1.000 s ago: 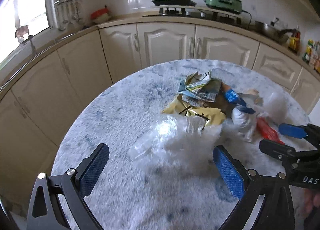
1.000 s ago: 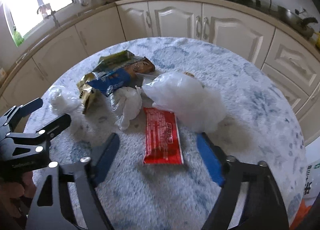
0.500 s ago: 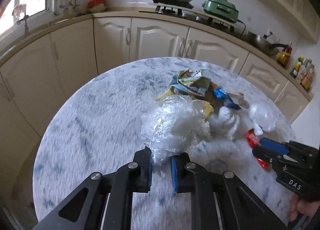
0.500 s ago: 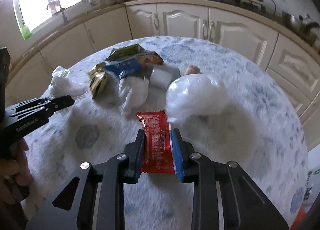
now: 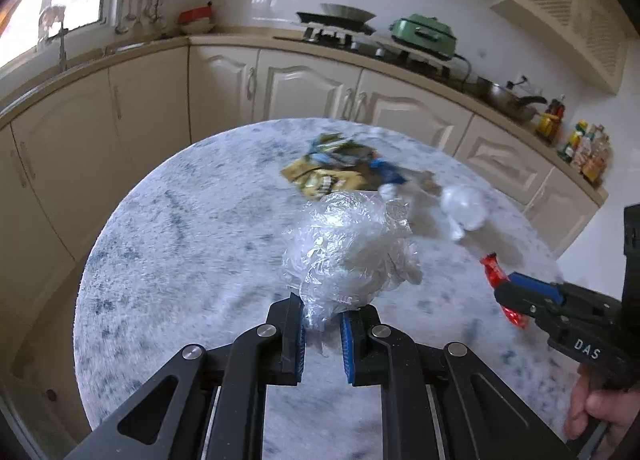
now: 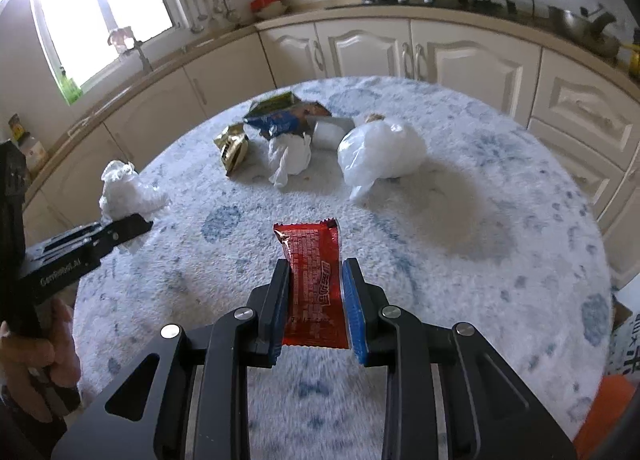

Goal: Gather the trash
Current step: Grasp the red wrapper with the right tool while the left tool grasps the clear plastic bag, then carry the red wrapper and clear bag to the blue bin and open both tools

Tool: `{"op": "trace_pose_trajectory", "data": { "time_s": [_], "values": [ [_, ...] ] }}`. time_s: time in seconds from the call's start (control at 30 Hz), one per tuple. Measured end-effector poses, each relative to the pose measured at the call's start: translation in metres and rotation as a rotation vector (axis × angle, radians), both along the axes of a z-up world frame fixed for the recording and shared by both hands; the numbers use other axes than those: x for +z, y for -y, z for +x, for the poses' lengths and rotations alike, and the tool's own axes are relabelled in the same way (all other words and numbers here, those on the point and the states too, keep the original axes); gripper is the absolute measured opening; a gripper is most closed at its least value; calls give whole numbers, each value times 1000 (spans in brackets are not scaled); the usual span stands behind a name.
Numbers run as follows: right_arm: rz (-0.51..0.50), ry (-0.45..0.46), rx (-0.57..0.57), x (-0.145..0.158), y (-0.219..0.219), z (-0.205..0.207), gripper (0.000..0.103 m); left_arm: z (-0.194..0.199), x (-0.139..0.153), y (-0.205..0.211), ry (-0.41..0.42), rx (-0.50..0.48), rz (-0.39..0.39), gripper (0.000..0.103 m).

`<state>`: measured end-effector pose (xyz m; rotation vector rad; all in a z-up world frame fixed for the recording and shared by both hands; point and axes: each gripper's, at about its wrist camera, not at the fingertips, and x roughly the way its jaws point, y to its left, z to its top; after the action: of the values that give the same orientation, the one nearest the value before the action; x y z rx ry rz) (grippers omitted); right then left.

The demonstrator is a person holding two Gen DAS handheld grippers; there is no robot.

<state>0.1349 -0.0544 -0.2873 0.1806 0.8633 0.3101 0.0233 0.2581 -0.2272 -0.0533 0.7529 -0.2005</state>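
My left gripper [image 5: 322, 312] is shut on the lower end of a crumpled clear plastic wad [image 5: 348, 252], which stands up above the round marble table [image 5: 180, 244]. My right gripper [image 6: 315, 276] is shut on a red snack wrapper [image 6: 314, 272], held flat between its blue pads. In the left wrist view that wrapper [image 5: 493, 272] pokes out of the right gripper [image 5: 516, 292] at the right edge. In the right wrist view the left gripper [image 6: 136, 224] shows at the left with the clear wad [image 6: 124, 191]. Remaining trash lies further back: gold and blue wrappers [image 6: 272, 123], a white tissue [image 6: 290, 157] and a white plastic bag [image 6: 380, 151].
Cream kitchen cabinets [image 5: 304, 87] curve behind the table, with a stove and green pot [image 5: 424, 33] on the counter. A hand [image 6: 36, 372] grips the left tool's handle. An orange object [image 6: 604, 408] and a printed box show at the lower right, off the table's edge.
Both grippers went from open to shut, the left on the clear plastic wad, the right on the red wrapper. Both then drew back from the pile with their loads.
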Motion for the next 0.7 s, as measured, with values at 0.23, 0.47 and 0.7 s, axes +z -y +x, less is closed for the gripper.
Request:
{"op": "trace_pose_trajectory", "data": {
  "time_s": [0.23, 0.47, 0.7],
  "values": [
    [13, 67, -40, 29, 23, -22, 27, -40, 21, 31, 66, -53, -23, 11],
    [26, 129, -90, 53, 50, -39, 26, -61, 43, 58, 141, -91, -30, 11],
    [27, 178, -150, 71, 84, -55, 26, -73, 54, 88, 186, -140, -23, 11]
  ]
}}
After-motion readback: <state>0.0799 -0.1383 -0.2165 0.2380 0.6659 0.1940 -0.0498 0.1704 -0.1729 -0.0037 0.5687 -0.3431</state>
